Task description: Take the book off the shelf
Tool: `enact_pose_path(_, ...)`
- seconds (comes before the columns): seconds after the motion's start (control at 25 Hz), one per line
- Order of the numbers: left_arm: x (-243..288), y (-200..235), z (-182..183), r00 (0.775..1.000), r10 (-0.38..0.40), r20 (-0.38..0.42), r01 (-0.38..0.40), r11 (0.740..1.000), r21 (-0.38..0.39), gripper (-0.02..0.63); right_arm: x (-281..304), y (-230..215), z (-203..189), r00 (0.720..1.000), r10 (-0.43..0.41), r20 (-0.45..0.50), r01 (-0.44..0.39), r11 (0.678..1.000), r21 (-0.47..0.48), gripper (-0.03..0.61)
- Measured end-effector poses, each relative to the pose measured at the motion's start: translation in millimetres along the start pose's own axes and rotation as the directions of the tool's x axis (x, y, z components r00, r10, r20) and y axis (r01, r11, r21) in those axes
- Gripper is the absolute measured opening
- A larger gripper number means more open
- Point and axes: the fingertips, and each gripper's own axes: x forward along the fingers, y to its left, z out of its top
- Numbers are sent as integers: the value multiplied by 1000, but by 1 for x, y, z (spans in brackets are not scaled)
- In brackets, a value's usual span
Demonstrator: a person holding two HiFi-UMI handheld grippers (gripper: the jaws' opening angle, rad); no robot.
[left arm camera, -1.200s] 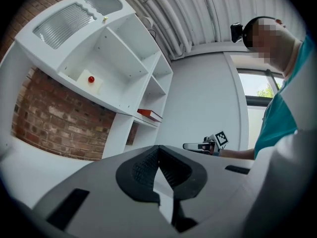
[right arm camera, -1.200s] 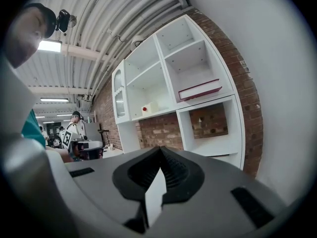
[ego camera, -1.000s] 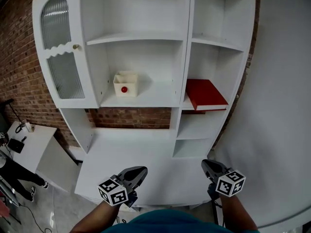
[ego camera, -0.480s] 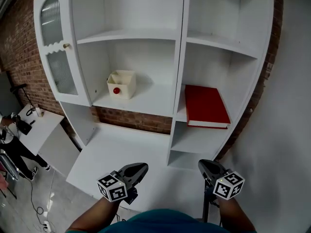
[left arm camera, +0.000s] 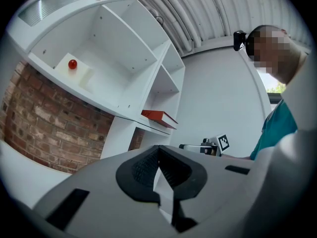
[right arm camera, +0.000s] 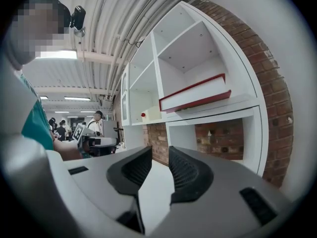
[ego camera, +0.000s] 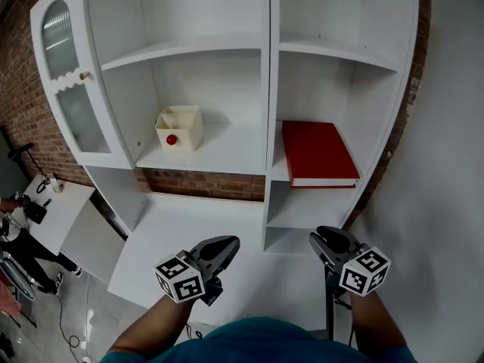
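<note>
Since the left claw [ego camera: 230, 243] is closed empty and the empty right claw [ego camera: 322, 237] has just been opening its jaws only slightly, it may shove the red book [ego camera: 318, 151] deeper along its right-hand shelf [right arm camera: 228, 106].

A white shelf unit [ego camera: 268, 74] stands against a brick wall [ego camera: 23, 104] – its left door [ego camera: 64, 74] has ribbed glass. A plain white wall [ego camera: 454, 165] runs along the right. Lower left lies grey floor [ego camera: 91, 316] with a low white table [ego camera: 60, 206]. Overhead – pipes [right arm camera: 106, 24] and a strip light [right arm camera: 57, 54]
</note>
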Motion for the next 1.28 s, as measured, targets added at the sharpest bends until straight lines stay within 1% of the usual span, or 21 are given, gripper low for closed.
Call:
enact_pose_path(0.12,-1,3,10,1000,-26,-7,26,1000,11,17,2,10,12,1000,-19,1,19,999,-48,156)
enact_pose_path(0.2,-2,3,15,999,-41,-12,41,999,17,17,1,17,23,999,-34,3,34,994,-100,188)
enact_pose_path(0.28,-1,3,21,998,-56,-14,56,998,23,17,-1,22,37,999,-49,7,49,985,-166,205)
enact_pose_path(0.4,3,-1,26,996,-83,-16,83,996,23,17,-4,27,60,997,-78,11,78,954,-290,222)
enact_pose_path(0.48,5,-2,30,995,-98,-21,98,995,23,17,-5,31,78,995,-98,17,97,918,-384,236)
enact_pose_path(0.6,6,-2,36,994,-106,-30,107,994,36,15,-1,34,107,994,-110,26,107,849,-518,253)
enact_pose_path(0.76,6,-1,42,994,-108,-27,109,993,45,17,12,28,133,989,-150,9,121,759,-640,271)
enact_pose_path(0.84,6,-1,42,994,-105,-27,106,993,44,16,21,23,138,984,-180,-17,116,701,-704,277)
enact_pose_path(0.88,6,-1,42,994,-103,-30,104,994,43,16,26,19,138,979,-200,-32,112,667,-737,280)
enact_pose_path(1.0,4,0,40,994,-101,-35,103,994,42,17,40,5,132,959,-272,-80,88,555,-827,287)
enact_pose_path(1.08,3,2,39,995,-97,-36,98,994,40,17,49,-6,124,941,-319,-111,62,486,-872,290)
enact_pose_path(1.16,1,4,37,995,-89,-36,90,995,37,17,57,-15,115,922,-359,-142,28,431,-902,293)
enact_pose_path(1.28,-1,7,34,996,-75,-38,76,997,33,15,68,-26,105,896,-410,-173,-15,361,-932,293)
